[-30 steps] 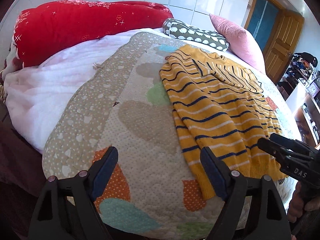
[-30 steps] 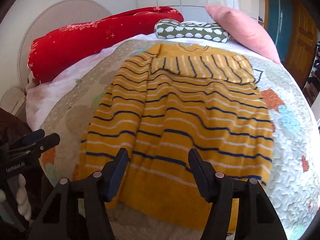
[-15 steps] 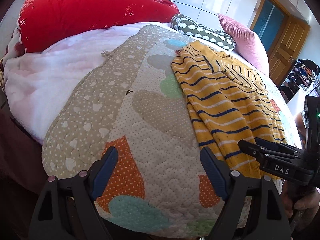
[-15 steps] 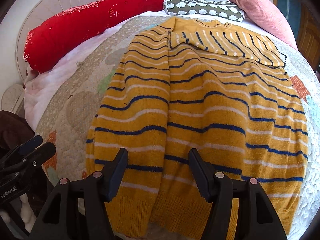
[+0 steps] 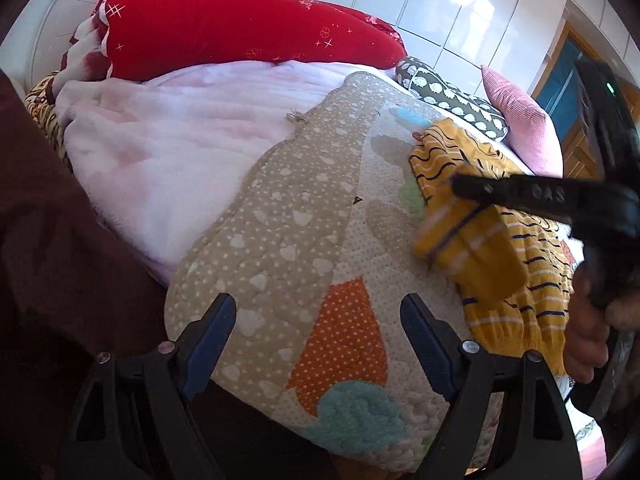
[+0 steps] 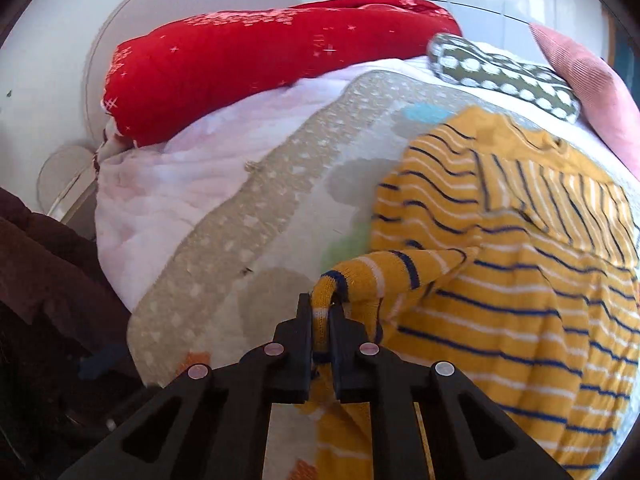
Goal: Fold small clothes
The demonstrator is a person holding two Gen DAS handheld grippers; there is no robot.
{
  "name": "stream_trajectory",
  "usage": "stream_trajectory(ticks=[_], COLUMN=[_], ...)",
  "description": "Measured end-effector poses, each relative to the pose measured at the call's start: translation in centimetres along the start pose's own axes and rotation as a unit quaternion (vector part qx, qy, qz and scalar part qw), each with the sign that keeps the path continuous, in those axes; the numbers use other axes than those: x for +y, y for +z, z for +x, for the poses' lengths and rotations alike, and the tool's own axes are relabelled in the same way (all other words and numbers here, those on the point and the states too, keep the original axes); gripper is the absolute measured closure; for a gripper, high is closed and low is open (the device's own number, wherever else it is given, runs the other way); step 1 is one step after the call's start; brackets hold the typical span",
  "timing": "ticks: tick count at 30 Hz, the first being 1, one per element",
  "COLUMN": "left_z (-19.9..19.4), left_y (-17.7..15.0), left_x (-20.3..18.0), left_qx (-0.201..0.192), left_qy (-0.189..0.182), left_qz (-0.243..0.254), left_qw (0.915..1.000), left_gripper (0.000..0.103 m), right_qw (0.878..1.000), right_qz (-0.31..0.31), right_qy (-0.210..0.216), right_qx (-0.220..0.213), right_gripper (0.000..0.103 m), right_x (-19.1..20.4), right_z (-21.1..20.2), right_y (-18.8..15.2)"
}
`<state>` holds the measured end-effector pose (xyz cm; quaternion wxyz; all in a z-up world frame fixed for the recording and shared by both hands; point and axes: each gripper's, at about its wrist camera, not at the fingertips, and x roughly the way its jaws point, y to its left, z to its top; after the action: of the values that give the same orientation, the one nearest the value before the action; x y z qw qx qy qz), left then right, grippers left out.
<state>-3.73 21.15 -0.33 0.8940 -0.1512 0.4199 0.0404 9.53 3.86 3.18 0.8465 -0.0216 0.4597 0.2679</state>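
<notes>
A yellow sweater (image 6: 520, 280) with navy and white stripes lies on the patterned quilt (image 6: 280, 208), one sleeve folded across its top. My right gripper (image 6: 321, 312) is shut on the sweater's near left edge and holds that fold lifted off the quilt. In the left wrist view the right gripper (image 5: 460, 188) shows from the side with the sweater (image 5: 520, 248) hanging blurred under it. My left gripper (image 5: 318, 320) is open and empty, over the quilt (image 5: 300, 220) to the left of the sweater.
A red duvet (image 5: 240, 28) and a pink blanket (image 5: 180, 140) lie at the bed's far left. A green spotted bolster (image 6: 504, 72) and a pink pillow (image 6: 592, 92) sit at the head. A wooden door (image 5: 568, 80) stands at the right.
My right gripper has closed on the sweater's near left edge and lifted it. My left gripper has swung left, away from the sweater, still open.
</notes>
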Motion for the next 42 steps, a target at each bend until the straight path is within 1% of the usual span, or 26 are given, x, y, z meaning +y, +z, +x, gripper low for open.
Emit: stream_trajectory(ticks=[3,5,6,7,8,9,11,12,13,14,15,18,20,22,24,27,29,32,33,36,37,38,39,40,41,42], left_z=[-0.5,-0.6,-0.5,-0.5,-0.5,-0.5,-0.7,-0.7,-0.8,-0.8,-0.9,-0.4,0.0,0.8,2.0,4.2,5.5,7.4,7.8,8.2,8.3,8.2,7.8,7.6,7.2,6.8], left_y=[-0.5,-0.7,-0.8,-0.9,-0.9,-0.9,-0.9,-0.8,-0.8,-0.8,-0.8,-0.6,-0.5,-0.5,-0.6,-0.9,-1.3,-1.7,-1.8,-2.2,-2.4,-2.4,-2.4,-2.1,-1.9,-1.6], left_x=[0.8,1.3,1.5,1.6,1.7,1.7,1.4,1.3,1.0,0.6,0.1,-1.8,-3.1,-4.7,-6.4,-8.5,-10.0,-12.1,-12.9,-15.5,-16.2,-16.8,-17.1,-17.3,-17.3,-17.3], left_qx=[-0.003,0.001,0.004,0.007,0.009,0.009,0.006,0.005,0.004,0.003,0.002,0.010,0.022,0.040,0.064,0.109,0.130,0.159,0.163,0.155,0.155,0.154,0.151,0.152,0.157,0.156], left_qy=[0.009,0.013,0.012,0.011,0.010,0.009,0.006,0.003,-0.002,-0.009,-0.018,-0.058,-0.086,-0.118,-0.150,-0.183,-0.198,-0.213,-0.213,-0.172,-0.154,-0.126,-0.102,-0.101,-0.109,-0.107], left_qz=[-0.004,-0.011,-0.016,-0.020,-0.023,-0.023,-0.017,-0.013,-0.008,-0.003,0.002,0.019,0.028,0.038,0.044,0.037,0.036,0.036,0.038,0.067,0.077,0.092,0.109,0.116,0.112,0.110], left_qw=[1.0000,0.9999,0.9998,0.9997,0.9996,0.9996,0.9998,0.9999,1.0000,0.9999,0.9998,0.9981,0.9956,0.9915,0.9857,0.9763,0.9708,0.9632,0.9625,0.9706,0.9728,0.9757,0.9771,0.9762,0.9752,0.9758], left_gripper=[0.019,0.019,0.019,0.019,0.019,0.019,0.019,0.019,0.019,0.019,0.019,0.019,0.019,0.019,0.019,0.019,0.019,0.019,0.019,0.020,0.036,0.062,0.076,0.093,0.093,0.093], right_qw=[0.998,0.993,0.989,0.986,0.984,0.984,0.984,0.985,0.986,0.988,0.991,0.999,1.000,0.994,0.983,0.963,0.955,0.951,0.951,0.951,0.951,0.952,0.954,0.956,0.957,0.955], right_qz=[-0.020,-0.036,-0.048,-0.062,-0.075,-0.085,-0.090,-0.087,-0.085,-0.083,-0.079,-0.042,0.010,0.080,0.144,0.199,0.228,0.251,0.255,0.262,0.259,0.254,0.251,0.254,0.266,0.277], right_qy=[0.063,0.106,0.127,0.140,0.140,0.133,0.136,0.139,0.134,0.121,0.103,0.027,-0.020,-0.064,-0.111,-0.178,-0.188,-0.178,-0.171,-0.159,-0.164,-0.166,-0.161,-0.135,-0.101,-0.085], right_qx=[0.023,0.044,0.056,0.067,0.075,0.078,0.068,0.060,0.051,0.038,0.025,0.003,-0.009,-0.021,-0.033,-0.040,-0.034,-0.028,-0.027,-0.025,-0.031,-0.037,-0.042,-0.046,-0.050,-0.059], right_gripper=[0.095,0.095,0.092,0.092,0.089,0.084,0.078,0.072,0.066,0.058,0.055,0.054,0.054,0.054,0.054,0.050,0.050,0.049,0.048,0.046,0.046,0.046,0.064,0.082,0.093,0.093], right_x=[3.9,6.7,8.1,9.4,10.6,11.3,11.3,10.6,9.6,8.2,6.2,-1.0,-6.8,-12.8,-17.7,-22.2,-23.9,-24.8,-25.2,-25.7,-25.7,-25.7,-25.5,-25.5,-25.8,-25.9], right_z=[3.2,5.4,6.5,7.5,8.3,8.7,8.0,7.2,6.2,5.1,3.8,0.2,-2.9,-6.4,-9.7,-13.3,-14.5,-14.8,-14.7,-13.4,-13.2,-13.1,-13.1,-13.2,-13.2,-13.4], right_y=[2.6,3.8,4.1,4.4,4.5,4.5,4.4,4.3,4.1,3.6,3.0,0.6,-1.8,-4.6,-7.6,-11.9,-14.5,-17.3,-18.1,-19.5,-19.7,-20.1,-20.0,-20.0,-20.2,-20.3])
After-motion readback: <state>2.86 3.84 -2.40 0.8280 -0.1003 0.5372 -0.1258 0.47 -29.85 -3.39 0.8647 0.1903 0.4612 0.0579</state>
